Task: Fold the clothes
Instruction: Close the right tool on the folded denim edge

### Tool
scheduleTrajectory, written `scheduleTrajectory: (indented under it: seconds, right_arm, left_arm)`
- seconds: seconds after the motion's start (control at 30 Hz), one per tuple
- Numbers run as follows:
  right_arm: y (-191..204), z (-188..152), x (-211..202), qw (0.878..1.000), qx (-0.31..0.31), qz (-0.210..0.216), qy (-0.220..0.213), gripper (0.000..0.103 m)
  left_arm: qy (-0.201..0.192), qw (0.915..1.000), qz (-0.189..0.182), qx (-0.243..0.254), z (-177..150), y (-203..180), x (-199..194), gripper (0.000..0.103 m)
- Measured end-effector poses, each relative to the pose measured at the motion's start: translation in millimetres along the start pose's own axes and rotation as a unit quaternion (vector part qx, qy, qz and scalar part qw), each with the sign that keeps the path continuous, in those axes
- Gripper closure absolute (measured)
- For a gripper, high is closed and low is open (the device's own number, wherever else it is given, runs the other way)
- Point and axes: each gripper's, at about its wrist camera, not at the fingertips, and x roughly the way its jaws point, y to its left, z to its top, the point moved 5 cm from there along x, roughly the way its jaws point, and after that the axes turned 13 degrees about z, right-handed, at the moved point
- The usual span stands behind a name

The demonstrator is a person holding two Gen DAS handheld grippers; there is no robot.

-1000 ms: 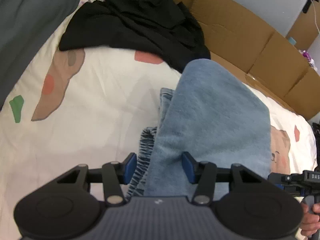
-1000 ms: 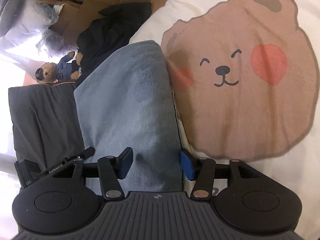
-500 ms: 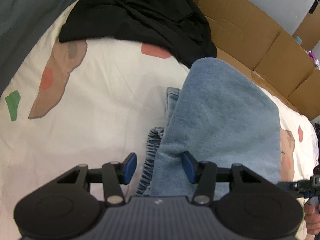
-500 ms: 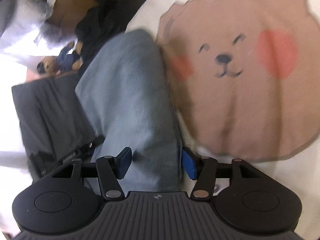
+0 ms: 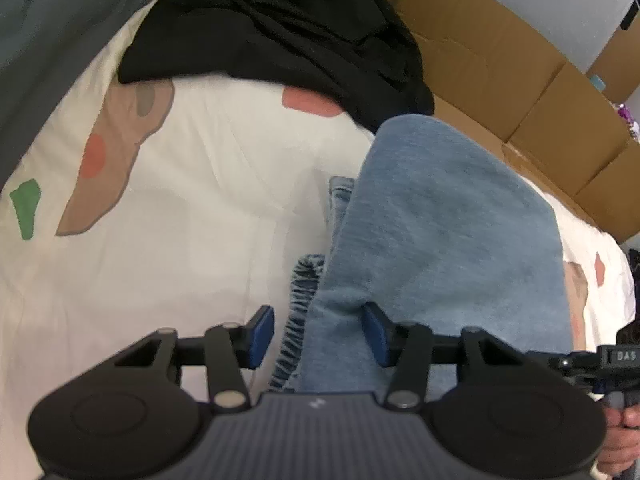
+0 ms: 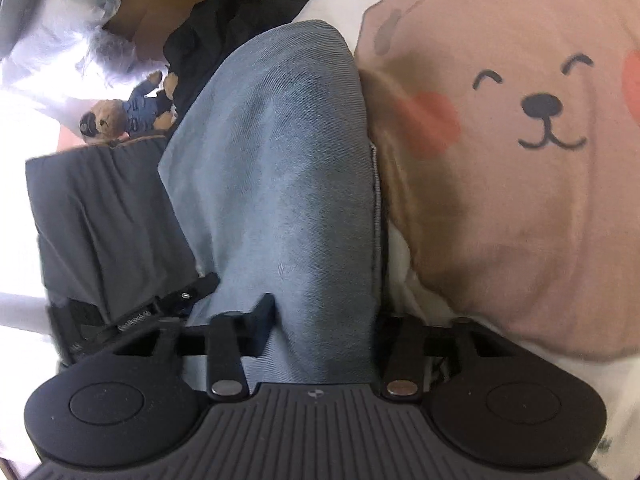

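Note:
A folded pair of light blue jeans [image 5: 448, 232] lies on a white bedsheet [image 5: 208, 200] printed with bears. Its gathered waistband [image 5: 298, 312] shows at the left edge. My left gripper [image 5: 320, 338] is open, its blue pads on either side of the near left corner of the jeans. In the right wrist view the jeans [image 6: 288, 184] run away from me. My right gripper [image 6: 324, 326] is open with the denim bulging between its fingers; the right pad is hidden by cloth.
A heap of black clothes [image 5: 280, 36] lies at the far side of the bed. Cardboard boxes [image 5: 500, 64] line the back. A dark grey cushion [image 6: 100, 216] and a small teddy bear [image 6: 124, 116] sit to the left. A large bear print [image 6: 520, 152] covers the sheet on the right.
Both grippers stayed open at the near edge of the jeans. The right wrist view has shifted, so the jeans fill more of its centre and bulge further between its fingers.

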Motion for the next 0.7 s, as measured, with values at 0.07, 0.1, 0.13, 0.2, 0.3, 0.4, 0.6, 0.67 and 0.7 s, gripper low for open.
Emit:
scheduleTrajectory:
  seconds: [0.07,0.1,0.13,0.2,0.3,0.4,0.6,0.67,0.7]
  right_arm:
    - [9,0,-7,1.000,-0.001,0.015,-0.002,0.079]
    - [15,0,-9,1.000,-0.005,0.012,-0.002,0.080]
    - [21,-1,-11,1.000,-0.010,0.010,-0.002,0.082]
    - [31,-3,-14,1.000,-0.022,0.007,-0.001,0.083]
    - [41,-3,-26,1.000,-0.019,0.003,-0.015,0.084]
    - [42,-3,-45,0.999,-0.024,-0.004,-0.021,0.084]
    - [29,-5,-101,0.999,-0.020,-0.023,-0.030,0.084]
    - [20,-9,-120,0.999,-0.013,-0.028,-0.033,0.084]
    - [17,-10,-127,0.999,-0.010,-0.030,-0.035,0.084]
  left_arm:
    - [-0.006,1.0000,0.005,0.002,-2,-3,-5,0.056]
    - [-0.008,0.9999,0.008,0.003,-3,-4,-7,0.057]
    - [-0.009,0.9999,0.008,0.001,-4,-5,-9,0.059]
    - [-0.008,1.0000,0.004,-0.003,-6,-8,-12,0.062]
    - [-0.004,1.0000,-0.008,0.001,-9,-16,-16,0.062]
    - [0.000,0.9996,-0.025,0.009,-16,-29,-18,0.063]
    - [-0.002,0.9973,-0.074,0.005,-39,-66,-19,0.063]
    - [-0.003,0.9961,-0.088,0.004,-44,-77,-18,0.063]
    - [-0.003,0.9955,-0.095,0.003,-46,-82,-18,0.063]
